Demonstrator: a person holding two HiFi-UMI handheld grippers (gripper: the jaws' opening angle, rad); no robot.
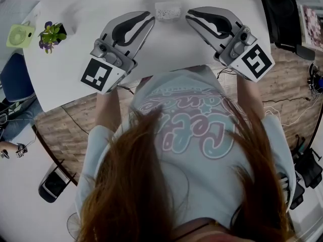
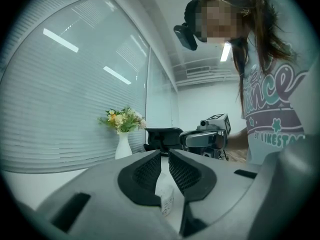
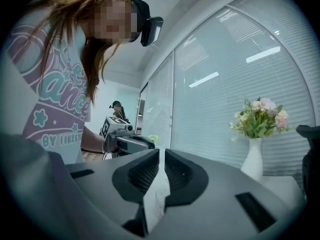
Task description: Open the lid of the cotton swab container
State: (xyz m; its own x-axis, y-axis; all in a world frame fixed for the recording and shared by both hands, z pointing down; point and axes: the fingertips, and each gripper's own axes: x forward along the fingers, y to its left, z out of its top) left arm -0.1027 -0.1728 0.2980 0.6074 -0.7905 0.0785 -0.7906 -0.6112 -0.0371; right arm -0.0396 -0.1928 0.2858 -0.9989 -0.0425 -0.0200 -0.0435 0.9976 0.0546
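On the bench point(image 1: 166, 49), at the frame's top centre, the cotton swab container point(image 1: 168, 11) sits between the two tools — the left tool point(image 1: 151, 18) at its left side, the right tool point(image 1: 187, 15) at its right. In the upper left, a fan point(image 1: 20, 35) lies just left of a potted plant point(image 1: 52, 33) — both well apart from the container.

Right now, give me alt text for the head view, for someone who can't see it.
The left tool and right tool flank a small white cotton swab container on a white table, tips close beside it. The person's hair and shirt fill the foreground.
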